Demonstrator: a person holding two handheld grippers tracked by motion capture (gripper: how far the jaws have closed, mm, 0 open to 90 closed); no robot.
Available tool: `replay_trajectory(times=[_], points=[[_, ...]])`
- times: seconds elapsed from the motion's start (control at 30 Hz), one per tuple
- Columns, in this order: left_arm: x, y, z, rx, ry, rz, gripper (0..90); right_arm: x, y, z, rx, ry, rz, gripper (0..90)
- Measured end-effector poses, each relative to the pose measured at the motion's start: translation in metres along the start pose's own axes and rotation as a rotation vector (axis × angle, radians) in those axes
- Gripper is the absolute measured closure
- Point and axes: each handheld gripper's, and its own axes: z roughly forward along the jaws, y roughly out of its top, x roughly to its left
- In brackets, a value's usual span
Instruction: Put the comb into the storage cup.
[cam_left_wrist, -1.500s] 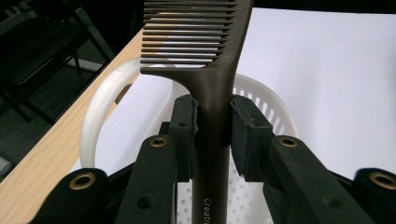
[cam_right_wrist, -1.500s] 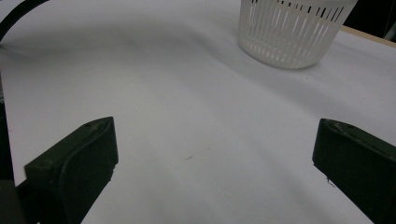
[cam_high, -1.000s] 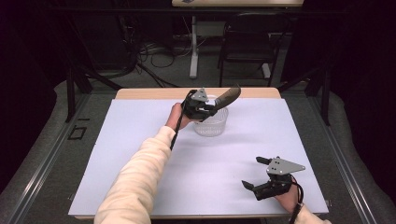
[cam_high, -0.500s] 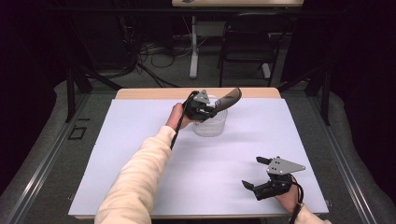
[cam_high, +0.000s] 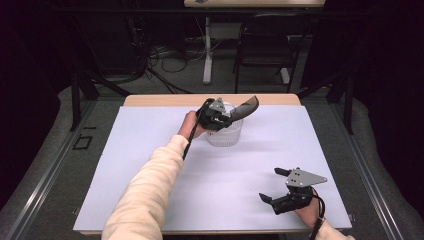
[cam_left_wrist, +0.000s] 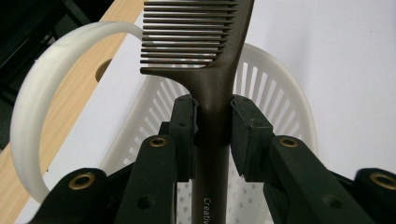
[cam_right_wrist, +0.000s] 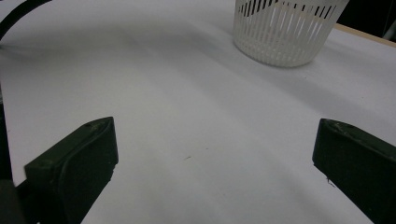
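Dark surroundings are seen behind a wooden table (cam_high: 150, 100) covered by a pale sheet (cam_high: 150, 165); beyond the far edge, a chair (cam_high: 265, 45), a white table leg and loose cables on a grey floor can be made out

A dark comb (cam_high: 243, 107) is clamped by its handle between the pads of the left gripper (cam_high: 220, 119), and it is held above a white slatted basket (cam_high: 225, 137) that stands near the far edge of the sheet. In the left gripper view the comb (cam_left_wrist: 205, 70) is seen running up between the jaws, its teeth pointing away over the basket (cam_left_wrist: 275, 93), while a white curved hairband (cam_left_wrist: 42, 93) arches at the basket's side; whether the hairband rests in the basket or against it cannot be told

The work is judged to be well along: the comb has been picked up and brought over the basket, but it has not been lowered in or let go. What is left is judged to be the lowering and the release

The right gripper (cam_high: 280, 186) is held low over the near right part of the sheet, well apart from the basket, its jaws spread wide with nothing between them; in the right gripper view only bare sheet lies between the jaws, with the basket (cam_right_wrist: 285, 32) farther off
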Motion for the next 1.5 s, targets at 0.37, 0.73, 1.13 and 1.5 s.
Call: replay_trajectory(times=[0.37, 0.73, 1.13, 1.5], points=[[-0.003, 0.005, -0.015, -0.025, -0.007, -0.047, 34.1, 0.0, 0.0, 0.0, -0.003, 0.0, -0.002, 0.0], [-0.008, 0.013, -0.037, 0.023, 0.012, -0.049, 13.2, 0.0, 0.0, 0.001, 0.003, 0.0, -0.002, 0.0], [-0.015, 0.019, -0.054, 0.077, 0.014, -0.062, 0.3, 0.0, 0.0, 0.0, 0.002, -0.001, 0.002, 0.0], [-0.019, 0.019, -0.07, 0.099, 0.05, -0.083, 0.4, 0.0, 0.0, 0.0, 0.004, -0.001, -0.003, 0.0]])
